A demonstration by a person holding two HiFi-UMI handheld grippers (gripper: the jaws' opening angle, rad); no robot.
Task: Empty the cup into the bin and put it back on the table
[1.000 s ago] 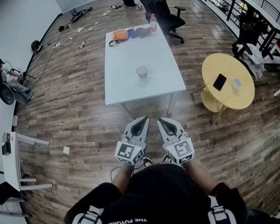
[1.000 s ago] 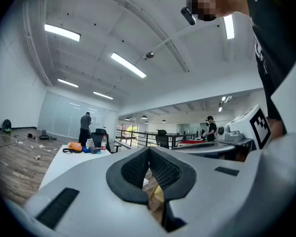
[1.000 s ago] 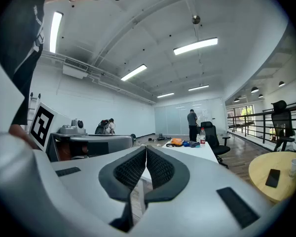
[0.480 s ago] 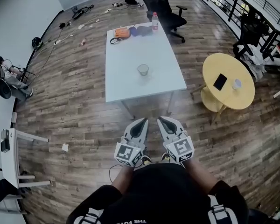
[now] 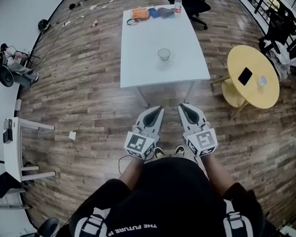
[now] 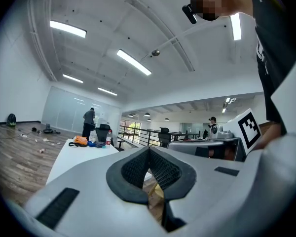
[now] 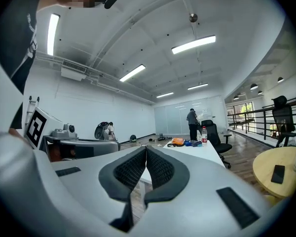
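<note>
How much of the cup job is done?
Nothing looks done yet. The cup stands on the white table, ahead of both grippers. The left gripper and right gripper are shut and empty. Still to do: pick it up, tip it out, put it back. No bin shows.

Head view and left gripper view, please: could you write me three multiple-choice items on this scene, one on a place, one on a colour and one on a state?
1. The cup on the white table stands:
A. near its middle
B. at its far end
C. at a near corner

2. The round table is:
A. red
B. yellow
C. black

3. The left gripper is:
A. wide open
B. shut on the cup
C. shut and empty

Answers: 1 A, the cup stands alone around mid-table; 2 B, its top is plainly yellow; 3 C, the pads meet with nothing between them.
</note>
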